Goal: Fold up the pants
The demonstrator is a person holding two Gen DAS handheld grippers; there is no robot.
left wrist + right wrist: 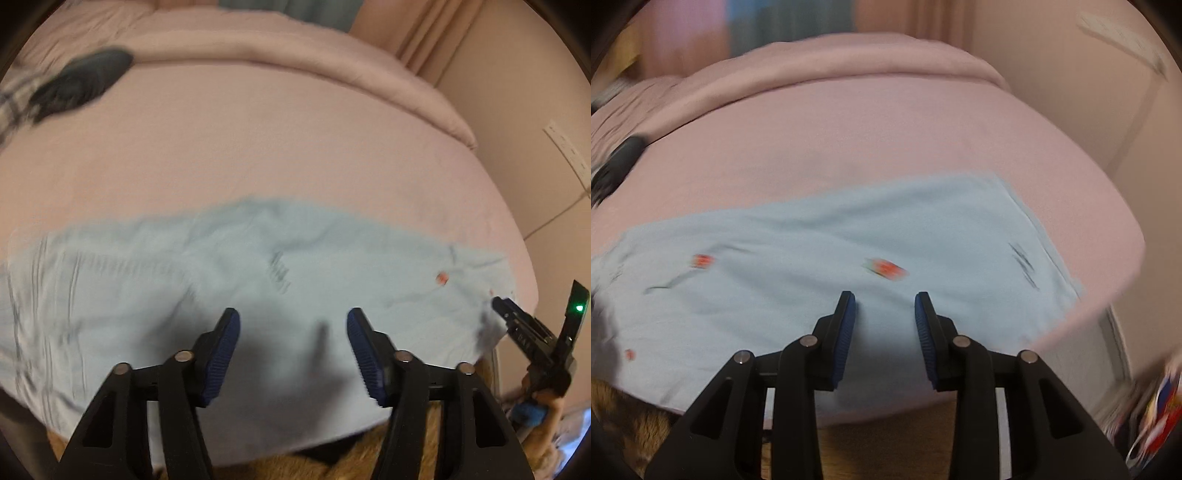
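The pale blue pants [229, 280] lie flat along the bed's [258, 140] near edge. Only the left view shows a dark garment [79, 83] near the far left corner. Both the left gripper [293, 325] and right gripper [885, 306] hang open, empty, above the pants, with bare sheet beyond.

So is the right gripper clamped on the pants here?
No, the right gripper is open above the light blue pants, nothing between its fingers.
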